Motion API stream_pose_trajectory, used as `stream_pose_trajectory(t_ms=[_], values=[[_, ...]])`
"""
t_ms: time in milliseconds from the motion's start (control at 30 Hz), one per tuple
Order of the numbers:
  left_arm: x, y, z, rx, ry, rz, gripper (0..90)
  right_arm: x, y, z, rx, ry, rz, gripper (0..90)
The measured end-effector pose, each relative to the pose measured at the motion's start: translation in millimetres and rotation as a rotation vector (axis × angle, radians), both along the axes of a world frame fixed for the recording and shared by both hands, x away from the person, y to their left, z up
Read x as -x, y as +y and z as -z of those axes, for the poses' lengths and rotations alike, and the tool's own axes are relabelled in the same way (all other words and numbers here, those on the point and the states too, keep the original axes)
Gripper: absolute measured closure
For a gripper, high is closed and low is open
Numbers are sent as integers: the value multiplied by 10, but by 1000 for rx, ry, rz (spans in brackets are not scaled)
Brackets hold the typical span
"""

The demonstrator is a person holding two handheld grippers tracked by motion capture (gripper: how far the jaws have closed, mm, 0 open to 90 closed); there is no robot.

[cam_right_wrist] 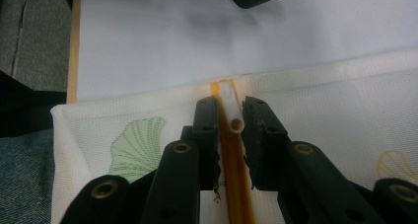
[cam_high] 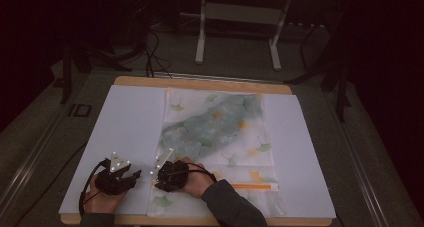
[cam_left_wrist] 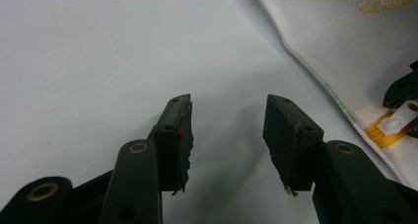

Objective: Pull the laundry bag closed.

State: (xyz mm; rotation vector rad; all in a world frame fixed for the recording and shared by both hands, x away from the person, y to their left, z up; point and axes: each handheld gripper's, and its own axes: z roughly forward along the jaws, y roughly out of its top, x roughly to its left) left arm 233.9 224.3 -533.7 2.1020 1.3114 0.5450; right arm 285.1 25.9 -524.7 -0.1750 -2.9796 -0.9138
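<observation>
White sheeting [cam_high: 130, 127] covers the wooden-edged table [cam_high: 200, 82] in a dim room, and a white fabric pouch printed with green and yellow ginkgo leaves [cam_high: 220, 132] lies flat on it.

I use the pouch's orange zipper track [cam_right_wrist: 235, 184] as the landmark. My right gripper [cam_right_wrist: 230, 116] sits at the track's end nearest the pouch's side edge, jaws nearly shut, pinching the white plastic zipper pull [cam_right_wrist: 231, 105] between them. My left gripper [cam_left_wrist: 227, 116] hovers over bare sheeting just beside that edge, jaws well apart and holding nothing.

I judge the pull to be at the end of its travel. From here I cannot tell whether the track behind it is joined or parted, so the stage of the zipping work remains uncertain.

Beyond the table's far edge stands a white metal frame [cam_high: 240, 22] with dark cables [cam_high: 155, 52] on the floor. Nothing obstructs the track.
</observation>
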Motion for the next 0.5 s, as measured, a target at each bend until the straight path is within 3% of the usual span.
stream_pose_trajectory(t_ms=[167,333,500], values=[[0,5,-1,-2,-1,1,539,8,24,6,-1,1,-10,806],[2,0,0,3,1,1,539,-30,14,15,-14,37,1,818],[10,-1,-7,5,0,4,539,-24,8,14,-16,31,4,831]])
